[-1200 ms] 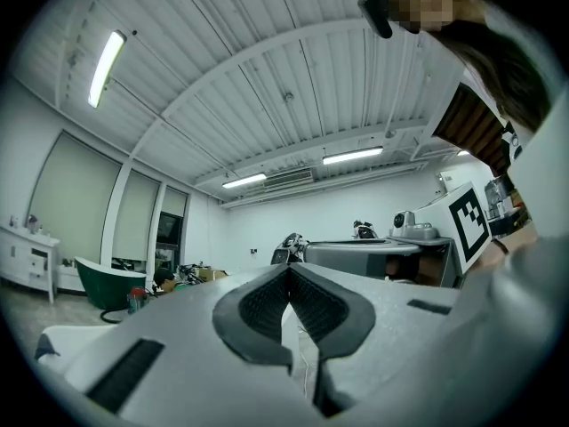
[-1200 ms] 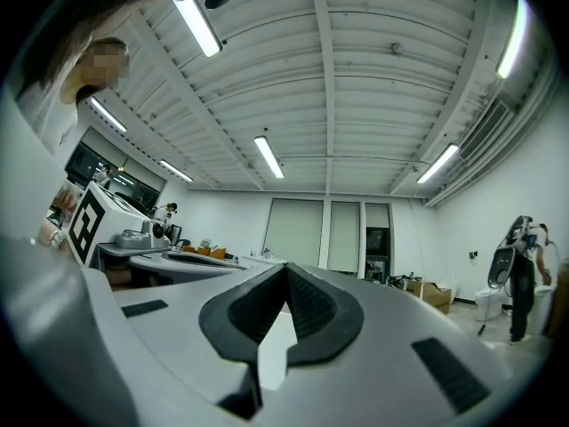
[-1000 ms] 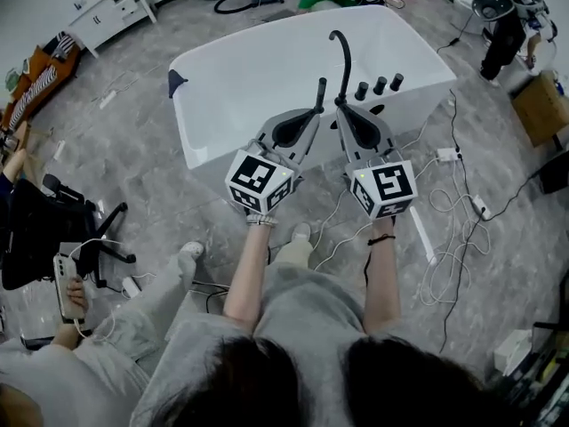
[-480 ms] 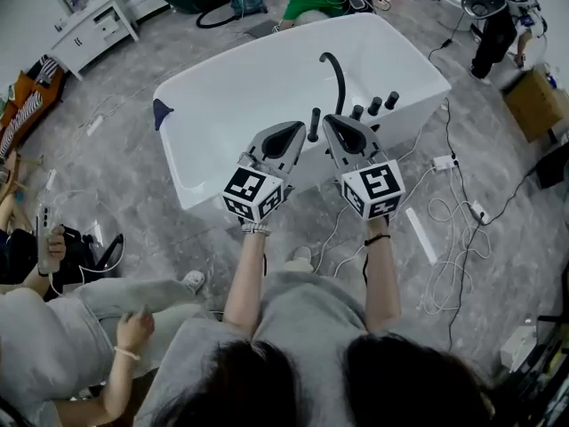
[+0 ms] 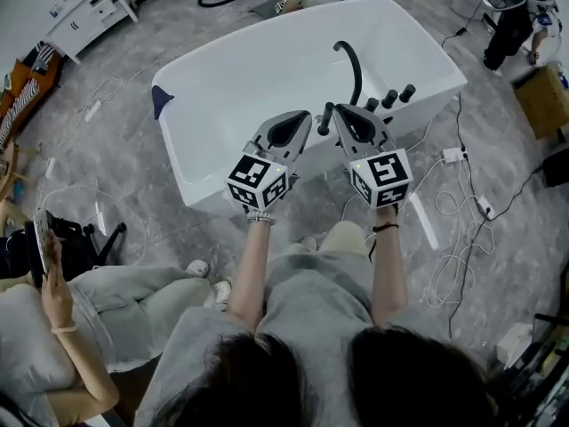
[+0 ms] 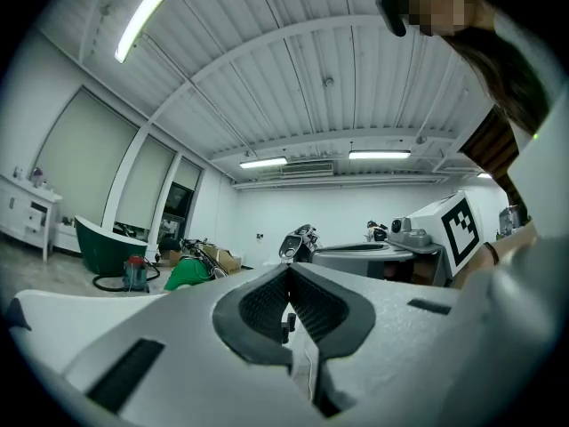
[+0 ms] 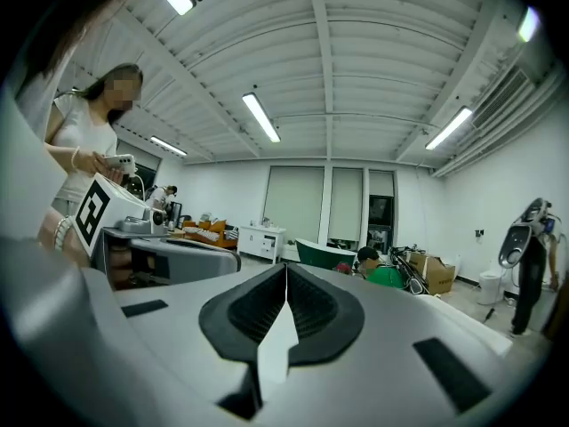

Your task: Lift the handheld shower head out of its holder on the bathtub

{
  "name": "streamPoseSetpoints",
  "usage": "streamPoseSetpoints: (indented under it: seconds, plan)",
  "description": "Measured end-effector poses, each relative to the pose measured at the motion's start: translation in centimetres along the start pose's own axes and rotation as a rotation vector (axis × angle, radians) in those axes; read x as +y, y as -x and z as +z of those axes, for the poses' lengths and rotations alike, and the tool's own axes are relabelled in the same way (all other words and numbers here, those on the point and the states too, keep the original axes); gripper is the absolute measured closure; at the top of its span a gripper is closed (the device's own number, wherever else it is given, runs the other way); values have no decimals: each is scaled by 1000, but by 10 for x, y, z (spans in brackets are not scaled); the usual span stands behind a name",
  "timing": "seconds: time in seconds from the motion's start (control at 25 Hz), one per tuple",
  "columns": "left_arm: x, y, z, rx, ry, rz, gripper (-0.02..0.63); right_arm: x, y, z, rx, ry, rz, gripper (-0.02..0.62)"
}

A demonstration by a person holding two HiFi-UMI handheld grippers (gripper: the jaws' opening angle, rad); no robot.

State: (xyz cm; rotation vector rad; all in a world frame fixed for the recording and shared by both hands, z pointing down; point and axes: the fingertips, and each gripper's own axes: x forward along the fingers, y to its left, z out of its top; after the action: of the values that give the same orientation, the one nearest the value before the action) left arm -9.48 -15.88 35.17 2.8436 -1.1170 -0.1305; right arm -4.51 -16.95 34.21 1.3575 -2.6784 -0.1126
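The only print in view is the black-and-white square markers on the cubes: one cube [image 5: 260,181] on the left tool [image 5: 308,116], the other [image 5: 380,178] on the right tool [image 5: 337,114]. No brand name or lettering is large enough to read.

Both tools are closed and hold nothing. In the left gripper view the ribbed pads meet at the tips. A thin slit lower down shows a small dark thing beyond that is too small to identify. In the right gripper view the pads are likewise pressed together, and a white sliver of the tub shows through the slit below them. Both tools point roughly level, side by side, out over the near rim of the white tub [image 5: 222,87].

The shower head [image 5: 326,119] is a short black upright piece, in its holder on that near rim. In the head view it stands between the two tool tips, with the left tool just to its left and the right tool just to its right. I cannot tell whether either tip touches it. Beyond it a black curved spout [image 5: 353,60] rises from the rim, and three black knobs [image 5: 389,99] stand in a row to the right.

White cables [image 5: 453,207] lie on the grey floor to the right of the tub. A seated person [image 5: 62,327] at lower left holds a handset.
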Motion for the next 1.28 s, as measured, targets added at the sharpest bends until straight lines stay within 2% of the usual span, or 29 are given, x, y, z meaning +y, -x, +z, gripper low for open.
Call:
streamPoseSetpoints:
  seconds: [0.44,0.64,0.88,1.12,1.28]
  plan:
    - [22,-28,-32,45,89,63,601,-32,-31,-27,72,-51,67,594]
    - [23,-50,-51,67,117,98,601,-53,-35,-57,117,-78,96,594]
    - [35,-62,-78,108,152,145,601,-59,-49,-100,176,-116,159,592]
    - [52,-79,-115,144,225,232,601,-72,-69,-135,233,-139,248,543]
    - [58,-85,-144,175,286,260,601,-75,-78,-164,292,-150,279,512]
